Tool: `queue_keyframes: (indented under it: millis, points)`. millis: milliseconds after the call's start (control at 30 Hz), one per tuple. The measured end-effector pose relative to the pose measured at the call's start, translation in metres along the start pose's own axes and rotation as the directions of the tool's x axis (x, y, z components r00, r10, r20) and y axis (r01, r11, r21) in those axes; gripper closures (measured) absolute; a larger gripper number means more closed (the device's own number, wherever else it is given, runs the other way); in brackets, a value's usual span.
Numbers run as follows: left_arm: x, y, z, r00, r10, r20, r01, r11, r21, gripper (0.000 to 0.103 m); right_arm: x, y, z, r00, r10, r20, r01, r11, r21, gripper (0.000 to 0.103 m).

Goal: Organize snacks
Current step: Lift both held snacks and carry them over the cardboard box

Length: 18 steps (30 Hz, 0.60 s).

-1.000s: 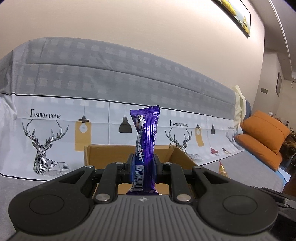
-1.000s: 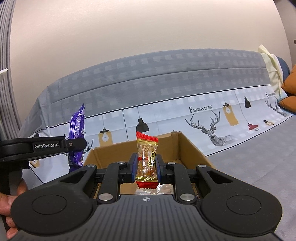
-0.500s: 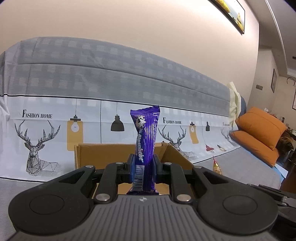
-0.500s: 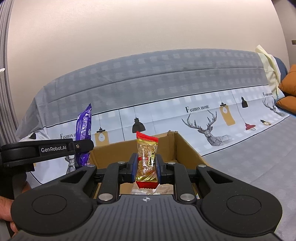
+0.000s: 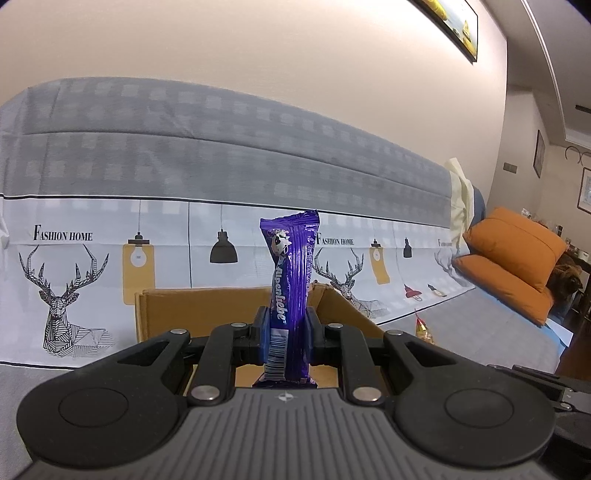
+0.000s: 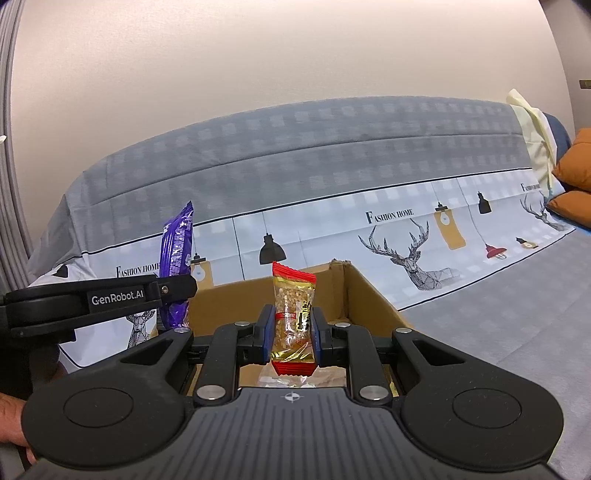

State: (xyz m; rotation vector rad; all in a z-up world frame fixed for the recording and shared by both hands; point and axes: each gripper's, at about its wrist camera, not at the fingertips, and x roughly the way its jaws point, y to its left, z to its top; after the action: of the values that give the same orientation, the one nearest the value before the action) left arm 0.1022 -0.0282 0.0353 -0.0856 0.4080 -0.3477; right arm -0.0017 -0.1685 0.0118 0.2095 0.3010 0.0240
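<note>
Evidently mid-carry: left gripper (image 5: 286, 328) clamped on an upright purple chocolate bar (image 5: 290, 288), right gripper (image 6: 292, 334) clamped on a peanut candy packet (image 6: 293, 317), both just short of the cardboard box (image 6: 365, 295). Next, probably, called for reaching over the box rim and letting go inside.

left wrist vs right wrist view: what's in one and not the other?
Left wrist only: orange cushions, a framed picture on the wall, a small snack lying on the sofa seat. Right wrist only: the red peanut snack held by the right gripper, and a clear packet in the box. Both: the cardboard box, the purple chocolate bar in the left gripper, the deer-print cover.
</note>
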Motion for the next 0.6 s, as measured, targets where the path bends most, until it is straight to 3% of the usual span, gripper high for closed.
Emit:
queue_keyframes:
  millis: [600]
  points:
    - [0.0084,-0.002,-0.0007,1.0,-0.018,0.003,0.018,1.0,0.002,0.084,0.0019,-0.0005,-0.0002,1.0,-0.006,-0.005,0.006,1.0,-0.003,0.081]
